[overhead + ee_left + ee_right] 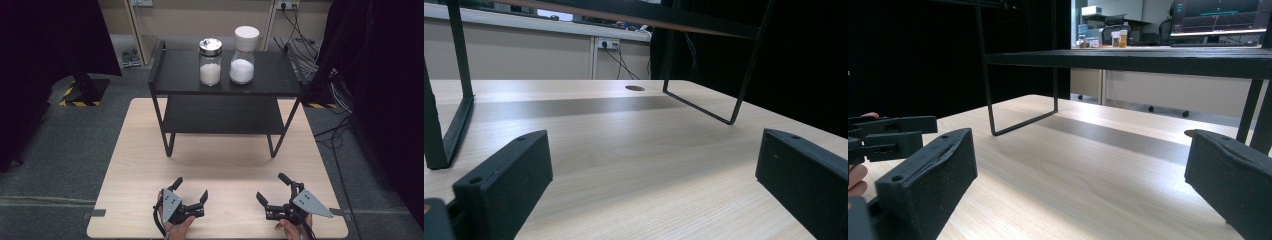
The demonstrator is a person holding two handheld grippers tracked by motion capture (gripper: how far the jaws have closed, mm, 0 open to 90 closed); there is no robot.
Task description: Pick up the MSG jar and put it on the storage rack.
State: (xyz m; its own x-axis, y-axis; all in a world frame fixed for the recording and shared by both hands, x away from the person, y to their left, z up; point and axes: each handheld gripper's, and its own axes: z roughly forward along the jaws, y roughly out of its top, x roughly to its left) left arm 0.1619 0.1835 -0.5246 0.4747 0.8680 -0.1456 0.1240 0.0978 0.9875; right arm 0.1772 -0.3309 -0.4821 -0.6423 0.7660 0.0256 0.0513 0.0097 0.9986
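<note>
High view: two clear glass jars part-filled with white powder stand side by side, just apart, on the top shelf of a black two-tier metal rack (175, 75) at the far half of the light wooden table (130, 170). The glass jar with the shiny metal lid (210, 62) is on the left; the waisted glass jar with the tall white cap (243, 55) is on the right. These are the things nearest the claws, though well apart from them.

Handling, as a judgement: glass is stiff, smooth, breakable, and weighted low by the powder. Best gripped across the body below the lid, kept upright; the white-capped jar's narrow waist looks like a natural hold.

Left claw (191, 192) and right claw (272, 189) rest low near the table's near edge, both spread wide and empty.

Hard to tell: what the powder is, and whether the lids are tight. In both gripper views the rack's upper shelf is cut off, so the jars are hidden there. The person's hands are cropped at the bottom edge.
</note>
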